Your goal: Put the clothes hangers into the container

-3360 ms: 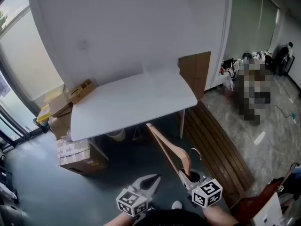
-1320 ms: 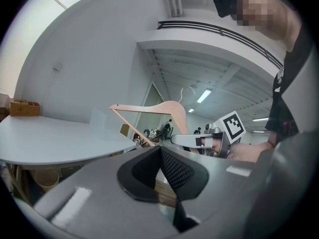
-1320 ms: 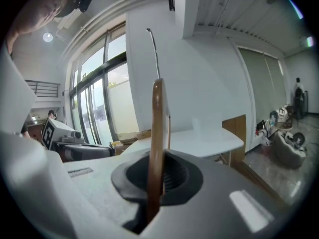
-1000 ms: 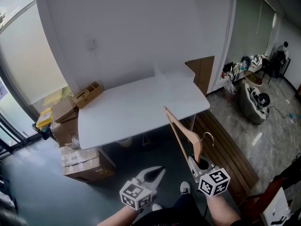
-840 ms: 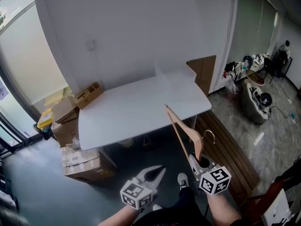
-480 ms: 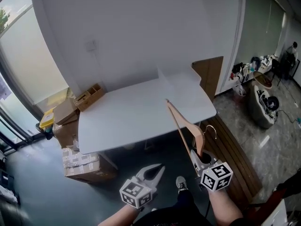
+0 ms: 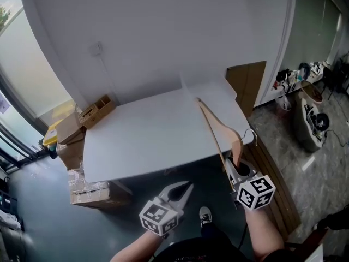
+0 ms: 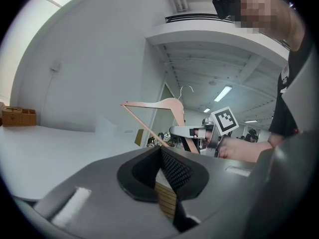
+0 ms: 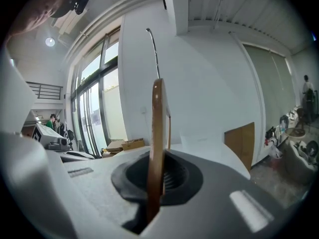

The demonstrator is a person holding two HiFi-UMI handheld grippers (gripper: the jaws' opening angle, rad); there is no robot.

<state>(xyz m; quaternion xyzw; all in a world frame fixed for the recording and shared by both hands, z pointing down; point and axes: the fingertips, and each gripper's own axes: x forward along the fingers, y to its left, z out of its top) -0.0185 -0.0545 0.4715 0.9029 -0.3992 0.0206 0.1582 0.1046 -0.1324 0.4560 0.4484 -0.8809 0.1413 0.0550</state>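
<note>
Hanger [image 7: 218, 129]: pale wood, smooth, slight sheen; hook [image 9: 153, 54]: bright metal wire. Table [image 7: 147, 132]: white top, smooth, matt. Boxes [image 7: 87, 187]: brown cardboard. Right gripper [image 7: 235, 168]: grey matt plastic, black ribbed pads. Floor [image 7: 283, 130]: glossy stone.

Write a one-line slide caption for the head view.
Right gripper holds a wooden hanger near the white table; left gripper empty.

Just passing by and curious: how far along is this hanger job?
Nothing looks stowed yet. In hand: one hanger, clamped in the right gripper near the table. The left gripper is shut and empty. Left: putting it into the container, which I cannot make out clearly.
</note>
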